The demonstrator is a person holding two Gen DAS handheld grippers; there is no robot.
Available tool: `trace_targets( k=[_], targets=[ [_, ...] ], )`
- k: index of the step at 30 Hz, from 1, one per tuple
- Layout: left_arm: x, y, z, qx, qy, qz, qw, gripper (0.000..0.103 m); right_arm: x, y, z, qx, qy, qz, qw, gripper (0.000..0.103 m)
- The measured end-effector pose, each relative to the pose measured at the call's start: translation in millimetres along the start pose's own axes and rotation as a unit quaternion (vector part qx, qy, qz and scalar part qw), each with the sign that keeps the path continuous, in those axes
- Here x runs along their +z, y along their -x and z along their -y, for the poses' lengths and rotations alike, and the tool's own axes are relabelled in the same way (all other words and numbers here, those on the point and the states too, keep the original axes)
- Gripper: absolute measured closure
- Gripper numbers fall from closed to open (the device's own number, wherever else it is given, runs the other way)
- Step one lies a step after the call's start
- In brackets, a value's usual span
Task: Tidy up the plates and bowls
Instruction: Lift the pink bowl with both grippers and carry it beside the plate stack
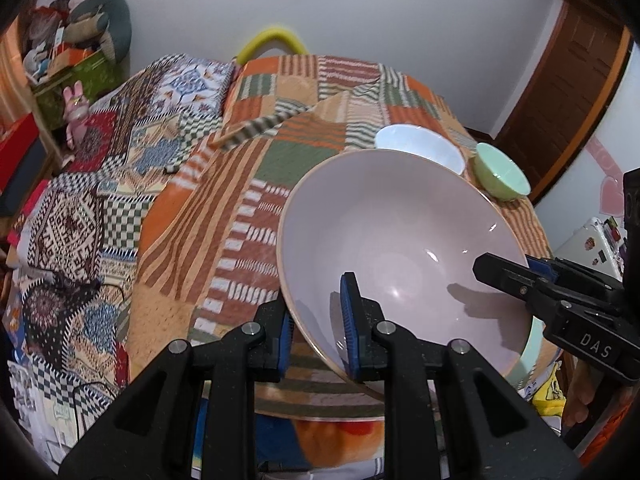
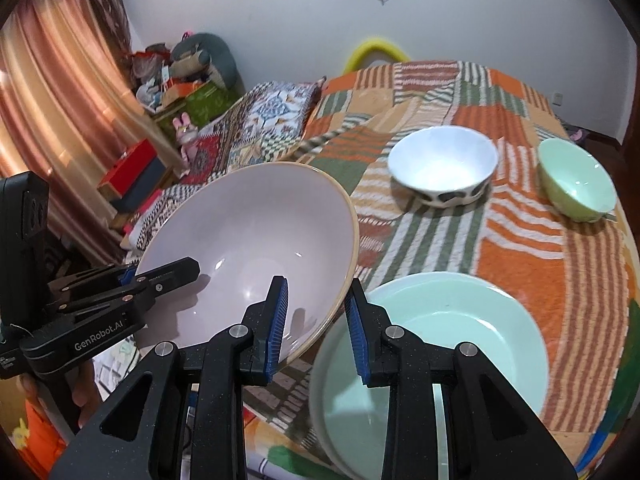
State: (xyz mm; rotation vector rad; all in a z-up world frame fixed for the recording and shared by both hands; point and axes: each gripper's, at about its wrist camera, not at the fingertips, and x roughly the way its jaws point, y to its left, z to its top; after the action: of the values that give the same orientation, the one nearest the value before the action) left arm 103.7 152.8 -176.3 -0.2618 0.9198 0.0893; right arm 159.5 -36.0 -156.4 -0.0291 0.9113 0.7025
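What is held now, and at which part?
The large pink bowl, by its rim: left hand-held gripper and right hand-held gripper clamp opposite sides.

1. The left gripper [image 1: 318, 330] pointed steeply down and away, its blue-padded fingers [image 1: 350, 320] clamped on the near left rim of the large bowl [image 1: 400, 232], one inside, one outside.
2. The right gripper [image 2: 316, 320] pointed down at a similar slant, its fingers [image 2: 278, 316] pinching the bowl's right rim the same way.
3. Both grippers carried the bowl tilted between them, clear of the bed.
4. A hand [image 2: 86, 396] gripped the left gripper's handle from below.
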Motion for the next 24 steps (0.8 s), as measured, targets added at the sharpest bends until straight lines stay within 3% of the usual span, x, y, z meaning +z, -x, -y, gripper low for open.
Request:
trace_targets(
  k=[24],
  targets=[
    [-38, -64, -54, 0.024, 0.05, -0.07, 0.996, 0.082, -17, -82, -20, -0.003, 0.029, -0.105, 0.994, 0.076]
  ],
)
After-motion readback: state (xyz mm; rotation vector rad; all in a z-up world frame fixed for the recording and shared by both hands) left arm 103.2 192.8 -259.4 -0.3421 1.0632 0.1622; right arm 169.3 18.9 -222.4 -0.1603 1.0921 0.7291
